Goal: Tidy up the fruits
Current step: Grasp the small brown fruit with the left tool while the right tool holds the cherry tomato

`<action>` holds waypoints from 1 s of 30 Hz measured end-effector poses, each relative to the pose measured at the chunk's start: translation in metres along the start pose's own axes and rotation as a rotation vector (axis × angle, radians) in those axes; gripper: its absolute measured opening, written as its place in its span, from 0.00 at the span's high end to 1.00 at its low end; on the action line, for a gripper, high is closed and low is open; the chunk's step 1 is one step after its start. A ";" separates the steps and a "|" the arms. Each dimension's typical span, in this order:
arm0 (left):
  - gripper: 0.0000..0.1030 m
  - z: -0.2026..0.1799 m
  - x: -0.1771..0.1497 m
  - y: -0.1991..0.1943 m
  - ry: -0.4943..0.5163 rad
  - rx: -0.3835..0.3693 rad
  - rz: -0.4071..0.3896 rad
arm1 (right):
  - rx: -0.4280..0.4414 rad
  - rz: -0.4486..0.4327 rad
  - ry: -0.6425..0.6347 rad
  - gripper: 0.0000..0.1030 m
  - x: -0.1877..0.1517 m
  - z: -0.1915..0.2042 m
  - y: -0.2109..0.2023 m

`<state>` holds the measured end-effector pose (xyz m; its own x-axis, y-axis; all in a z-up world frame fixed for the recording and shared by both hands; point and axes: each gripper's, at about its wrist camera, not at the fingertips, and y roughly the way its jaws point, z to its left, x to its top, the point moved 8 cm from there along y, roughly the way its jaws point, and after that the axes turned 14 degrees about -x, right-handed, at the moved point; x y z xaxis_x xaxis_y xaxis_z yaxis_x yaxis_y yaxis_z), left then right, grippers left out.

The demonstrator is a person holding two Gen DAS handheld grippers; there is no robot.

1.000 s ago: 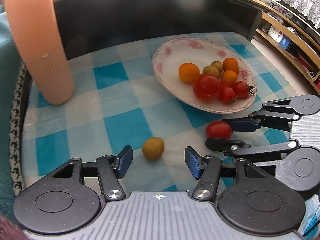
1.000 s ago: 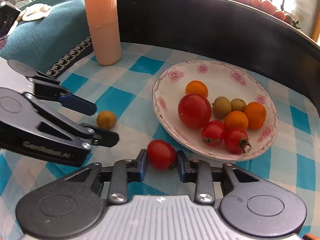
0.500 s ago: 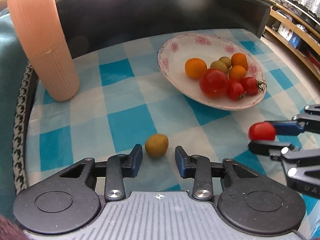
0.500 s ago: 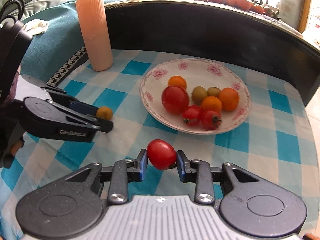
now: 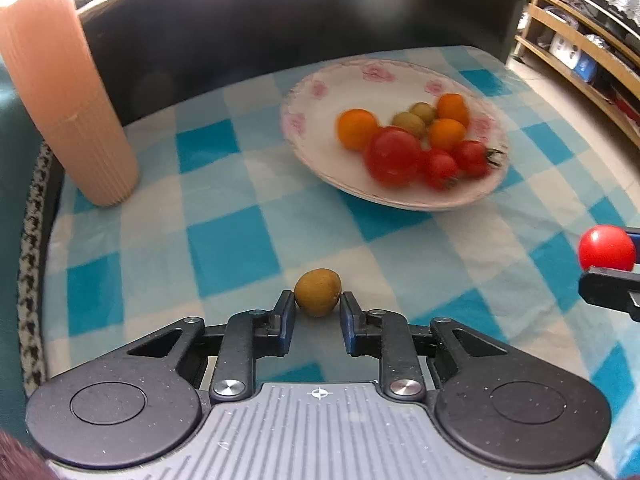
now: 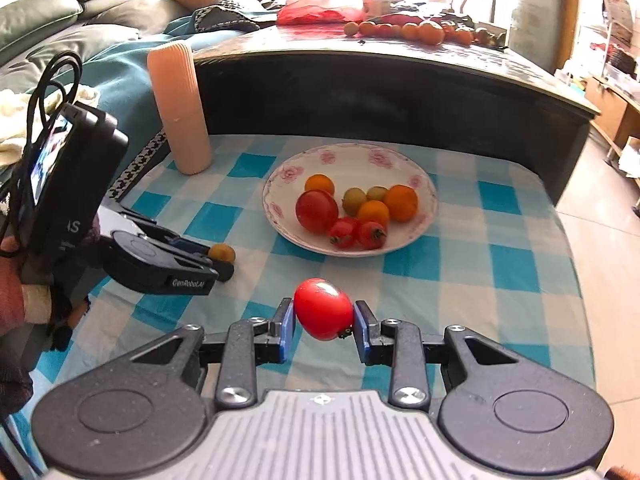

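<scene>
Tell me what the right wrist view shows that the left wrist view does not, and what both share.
Only the right wrist view shows a row of loose fruit on the dark counter, a sofa, and the left tongs from outside. Only the left wrist view shows wooden shelves. Both show the plate, the ribbed beige cylinder, the red tomato in the right tongs, and the small brown fruit.

A blue-and-white checked cloth (image 6: pixel 472 272) covers the table. A flowered plate (image 6: pixel 420 184) of fruit sits on it toward the far edge, near the middle. A ribbed peach cylinder (image 6: pixel 180 108) stands upright at the far left corner. A small brownish-green fruit (image 5: pixel 318 297) lies on the cloth nearer the left edge, well apart from the plate.
</scene>
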<state>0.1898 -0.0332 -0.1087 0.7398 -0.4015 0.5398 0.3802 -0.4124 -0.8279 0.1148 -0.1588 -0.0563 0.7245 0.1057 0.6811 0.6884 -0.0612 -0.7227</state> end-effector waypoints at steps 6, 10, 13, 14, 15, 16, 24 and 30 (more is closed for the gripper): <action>0.70 -0.032 -0.025 -0.010 -0.002 -0.052 0.022 | -0.023 0.049 -0.028 0.55 -0.009 0.001 -0.008; 0.70 -0.043 -0.036 -0.012 -0.009 -0.038 0.044 | 0.014 0.040 -0.039 0.55 -0.011 0.005 -0.005; 0.70 -0.049 -0.042 -0.013 -0.029 -0.015 0.061 | 0.045 0.091 -0.019 0.55 -0.017 0.002 0.009; 0.69 -0.049 -0.045 -0.013 -0.041 -0.005 0.068 | 0.056 0.089 -0.026 0.55 -0.015 0.002 0.011; 0.69 -0.050 -0.049 -0.014 -0.056 0.010 0.070 | 0.068 0.081 -0.028 0.55 -0.012 0.002 0.010; 0.69 -0.049 -0.051 -0.014 -0.071 0.021 0.071 | 0.075 0.079 -0.023 0.55 -0.009 0.001 0.009; 0.70 -0.059 -0.055 -0.020 -0.131 0.077 0.106 | 0.097 -0.003 0.013 0.55 0.013 -0.011 -0.018; 0.70 -0.062 -0.036 -0.022 -0.104 0.025 0.056 | 0.026 0.017 0.045 0.55 0.019 -0.029 -0.008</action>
<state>0.1206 -0.0601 -0.1008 0.8132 -0.3359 0.4753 0.3496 -0.3709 -0.8603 0.1242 -0.1852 -0.0340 0.7376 0.0597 0.6726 0.6749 -0.0364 -0.7370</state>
